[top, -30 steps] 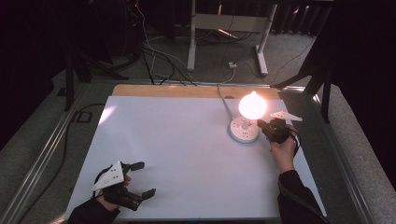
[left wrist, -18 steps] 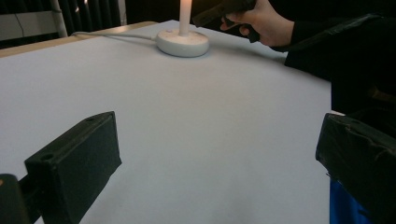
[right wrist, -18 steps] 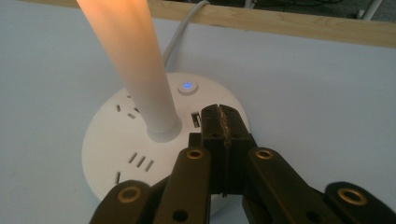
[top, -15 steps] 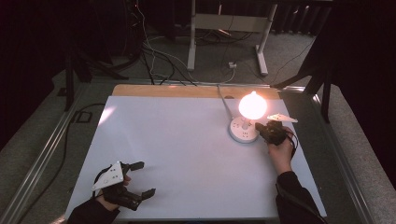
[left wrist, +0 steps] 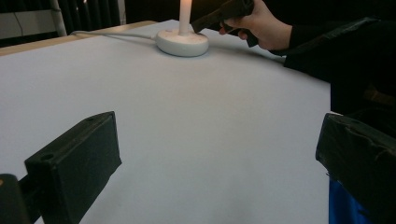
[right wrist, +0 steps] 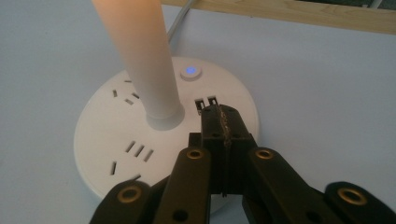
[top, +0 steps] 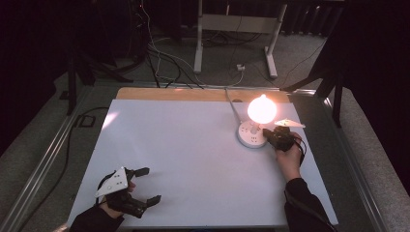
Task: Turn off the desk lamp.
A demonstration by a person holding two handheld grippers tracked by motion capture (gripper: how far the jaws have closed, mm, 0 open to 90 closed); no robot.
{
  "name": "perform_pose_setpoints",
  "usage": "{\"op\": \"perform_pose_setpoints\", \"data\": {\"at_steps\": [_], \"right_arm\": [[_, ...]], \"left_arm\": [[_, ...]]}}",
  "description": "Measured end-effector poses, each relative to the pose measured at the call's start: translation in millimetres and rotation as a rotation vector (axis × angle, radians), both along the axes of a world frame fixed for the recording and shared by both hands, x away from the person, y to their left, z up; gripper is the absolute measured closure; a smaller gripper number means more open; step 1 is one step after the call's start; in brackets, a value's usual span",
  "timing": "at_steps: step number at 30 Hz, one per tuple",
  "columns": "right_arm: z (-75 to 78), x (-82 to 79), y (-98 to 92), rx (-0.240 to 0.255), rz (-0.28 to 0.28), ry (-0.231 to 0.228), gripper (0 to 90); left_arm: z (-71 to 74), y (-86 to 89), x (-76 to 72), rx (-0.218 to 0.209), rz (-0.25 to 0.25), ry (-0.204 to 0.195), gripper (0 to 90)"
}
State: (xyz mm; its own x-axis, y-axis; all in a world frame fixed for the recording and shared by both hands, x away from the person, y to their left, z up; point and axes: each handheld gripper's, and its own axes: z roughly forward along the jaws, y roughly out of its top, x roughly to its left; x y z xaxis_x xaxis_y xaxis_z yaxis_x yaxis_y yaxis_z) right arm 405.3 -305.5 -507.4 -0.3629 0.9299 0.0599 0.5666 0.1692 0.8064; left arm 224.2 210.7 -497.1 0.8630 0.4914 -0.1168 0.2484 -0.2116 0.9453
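A white round socket base [top: 251, 134] [right wrist: 116, 140] with a lit bulb [top: 262, 109] on a white stem [right wrist: 142, 56] stands on the table's right side. A small round button [right wrist: 190, 71] on the base glows blue. My right gripper [top: 273, 137] [right wrist: 219, 112] is shut with nothing between its jaws; its tips sit over the base just short of the button, beside two small slots. My left gripper [top: 145, 186] rests near the table's front left, open and empty. The left gripper view shows the base [left wrist: 182, 42] and the right hand [left wrist: 261, 25] far off.
The white table top [top: 193, 159] has a wooden strip [top: 183, 94] along its far edge. A white cable [top: 232, 104] runs from the base off the back. Metal rails flank the table; cables and a stand's legs [top: 237, 43] lie on the floor behind.
My right gripper has moved left, from beside the base onto its top. The left gripper has stayed in place.
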Motion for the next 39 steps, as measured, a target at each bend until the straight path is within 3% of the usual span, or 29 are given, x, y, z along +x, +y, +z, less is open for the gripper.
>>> {"op": "perform_pose_setpoints", "data": {"at_steps": [8, 19, 39], "right_arm": [[0.7, 2.0, -2.2, 0.006, -0.005, 0.007, 90.0], [26.7, -2.4, -4.5, 0.021, 0.000, -0.042, 90.0], [8.5, 0.2, 0.2, 0.000, 0.008, 0.007, 90.0]], "left_arm": [[0.3, 0.0, 0.0, -0.001, 0.002, -0.003, 0.5], [0.3, -0.1, 0.2, 0.000, 0.002, -0.002, 0.5], [-0.1, 0.1, 0.4, 0.001, 0.001, 0.000, 0.5]]}}
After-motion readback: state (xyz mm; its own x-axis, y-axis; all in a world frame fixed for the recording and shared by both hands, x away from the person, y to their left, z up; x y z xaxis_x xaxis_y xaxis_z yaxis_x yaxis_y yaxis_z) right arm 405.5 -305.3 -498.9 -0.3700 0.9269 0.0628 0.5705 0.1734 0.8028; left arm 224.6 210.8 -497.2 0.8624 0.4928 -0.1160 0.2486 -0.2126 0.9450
